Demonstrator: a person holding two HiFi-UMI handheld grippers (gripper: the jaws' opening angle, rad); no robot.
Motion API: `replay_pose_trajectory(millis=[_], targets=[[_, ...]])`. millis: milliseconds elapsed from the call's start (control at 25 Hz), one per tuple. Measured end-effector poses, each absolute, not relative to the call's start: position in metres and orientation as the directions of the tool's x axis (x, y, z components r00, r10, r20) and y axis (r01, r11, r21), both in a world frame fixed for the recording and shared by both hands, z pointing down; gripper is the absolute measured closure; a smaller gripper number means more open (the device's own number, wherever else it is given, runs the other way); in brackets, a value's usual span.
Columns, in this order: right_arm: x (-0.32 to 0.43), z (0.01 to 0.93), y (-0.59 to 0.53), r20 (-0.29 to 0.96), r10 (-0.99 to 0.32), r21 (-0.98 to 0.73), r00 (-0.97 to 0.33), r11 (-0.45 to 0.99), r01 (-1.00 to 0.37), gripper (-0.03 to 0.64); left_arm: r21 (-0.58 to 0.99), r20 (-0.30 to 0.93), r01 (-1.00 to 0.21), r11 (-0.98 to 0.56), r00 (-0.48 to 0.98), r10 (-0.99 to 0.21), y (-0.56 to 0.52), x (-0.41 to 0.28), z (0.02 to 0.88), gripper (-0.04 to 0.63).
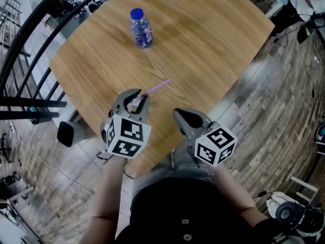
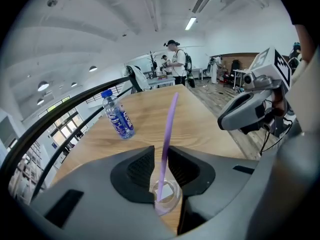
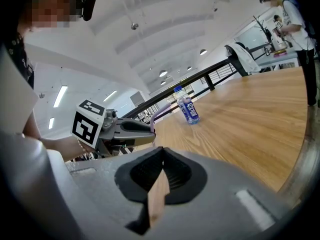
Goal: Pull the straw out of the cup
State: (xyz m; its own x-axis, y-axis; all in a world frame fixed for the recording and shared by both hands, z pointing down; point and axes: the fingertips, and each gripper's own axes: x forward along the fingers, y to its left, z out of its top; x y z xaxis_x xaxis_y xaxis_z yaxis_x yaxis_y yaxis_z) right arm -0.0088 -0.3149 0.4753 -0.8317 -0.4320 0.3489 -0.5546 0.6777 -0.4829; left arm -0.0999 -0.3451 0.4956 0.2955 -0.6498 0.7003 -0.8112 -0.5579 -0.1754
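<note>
Ribbed left fingers (image 2: 140,166) gripping clear cup (image 2: 176,194), purple straw (image 2: 169,124)

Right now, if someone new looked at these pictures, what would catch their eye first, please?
The purple straw, slanting up from the clear cup that the left gripper clasps at the wooden table's near edge. Then the blue-capped water bottle standing on the far side, and the right gripper, shut and empty, beside the left.
</note>
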Motion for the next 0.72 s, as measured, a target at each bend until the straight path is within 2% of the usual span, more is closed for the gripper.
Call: replay_pose_trajectory(millis=[200, 440, 720], targets=[[-0.008, 0.478, -0.317, 0.353, -0.433, -0.486, -0.829, 0.672, -0.558, 0.618, -0.171, 0.707, -0.804, -0.57, 0.303, -0.639, -0.345, -0.099, 0.498, 0.548], [-0.01, 0.476, -0.317, 0.35, -0.429, -0.483, -0.833, 0.679, -0.553, 0.618, -0.147, 0.687, -0.83, -0.538, 0.306, -0.659, -0.345, -0.103, 0.492, 0.552], [-0.011, 0.472, -0.316, 0.338, -0.422, -0.473, -0.841, 0.697, -0.539, 0.618, -0.059, 0.61, -0.889, -0.455, 0.329, -0.721, -0.343, -0.114, 0.471, 0.552]])
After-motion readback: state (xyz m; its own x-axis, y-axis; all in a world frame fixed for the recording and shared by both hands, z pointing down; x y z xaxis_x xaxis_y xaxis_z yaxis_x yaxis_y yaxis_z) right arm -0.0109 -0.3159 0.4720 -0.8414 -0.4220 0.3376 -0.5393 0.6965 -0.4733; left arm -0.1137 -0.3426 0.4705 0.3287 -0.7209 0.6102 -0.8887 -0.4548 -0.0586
